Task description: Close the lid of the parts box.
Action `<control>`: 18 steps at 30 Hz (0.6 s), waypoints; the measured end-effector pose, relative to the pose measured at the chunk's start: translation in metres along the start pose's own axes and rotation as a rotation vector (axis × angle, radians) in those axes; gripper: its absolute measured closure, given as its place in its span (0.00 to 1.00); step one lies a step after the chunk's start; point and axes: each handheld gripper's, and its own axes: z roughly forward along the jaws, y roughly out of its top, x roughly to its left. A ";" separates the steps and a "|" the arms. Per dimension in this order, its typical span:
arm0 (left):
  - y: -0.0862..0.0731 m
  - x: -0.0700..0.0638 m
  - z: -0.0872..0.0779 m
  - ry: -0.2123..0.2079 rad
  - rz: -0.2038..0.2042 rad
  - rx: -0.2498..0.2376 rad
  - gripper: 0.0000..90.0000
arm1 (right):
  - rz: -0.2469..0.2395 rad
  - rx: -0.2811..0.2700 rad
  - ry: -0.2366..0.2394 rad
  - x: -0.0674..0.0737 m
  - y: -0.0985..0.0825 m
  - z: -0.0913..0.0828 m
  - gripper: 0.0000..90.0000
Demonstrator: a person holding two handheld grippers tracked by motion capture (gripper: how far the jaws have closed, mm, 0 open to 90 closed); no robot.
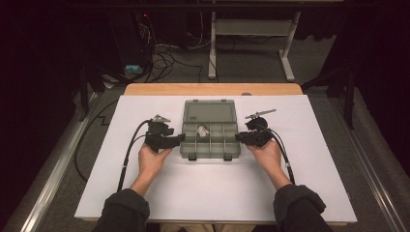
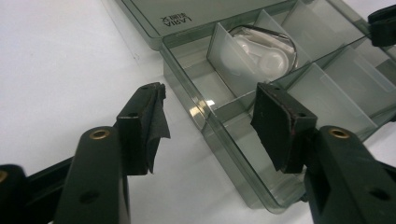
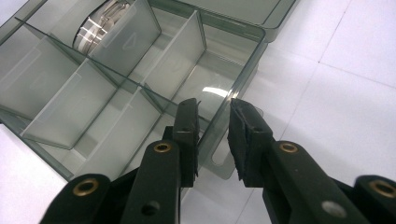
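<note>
A smoky see-through compartment box (image 1: 211,153) lies open on the white table, its lid (image 1: 209,111) flat behind it. A pale roundish item (image 1: 203,129) sits in a back-row compartment; it looks white (image 2: 261,56) in the left gripper view and silvery (image 3: 100,25) in the right gripper view. My left gripper (image 1: 181,138) is at the box's left side. It is open (image 2: 210,112), with one jaw outside the wall (image 2: 205,116) and one over the end compartment, neither pad touching. My right gripper (image 1: 238,137) is at the right side, its jaws (image 3: 212,126) close around the right wall (image 3: 233,88).
The white board (image 1: 212,188) leaves free room in front of the box and to both sides. A wooden table edge (image 1: 212,89) runs behind it. Cables (image 1: 128,154) trail from both grippers toward the person. My right gripper's tip (image 2: 383,25) shows across the box.
</note>
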 end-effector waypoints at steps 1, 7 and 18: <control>0.002 0.000 0.001 -0.002 -0.001 0.004 0.49 | 0.001 0.002 -0.002 0.000 0.000 0.000 0.81; 0.006 0.004 0.009 -0.033 -0.025 -0.002 0.53 | -0.006 0.000 -0.009 0.001 0.000 0.000 0.81; 0.008 0.013 0.014 -0.026 -0.059 0.006 0.54 | -0.009 0.000 -0.011 0.001 0.000 0.000 0.81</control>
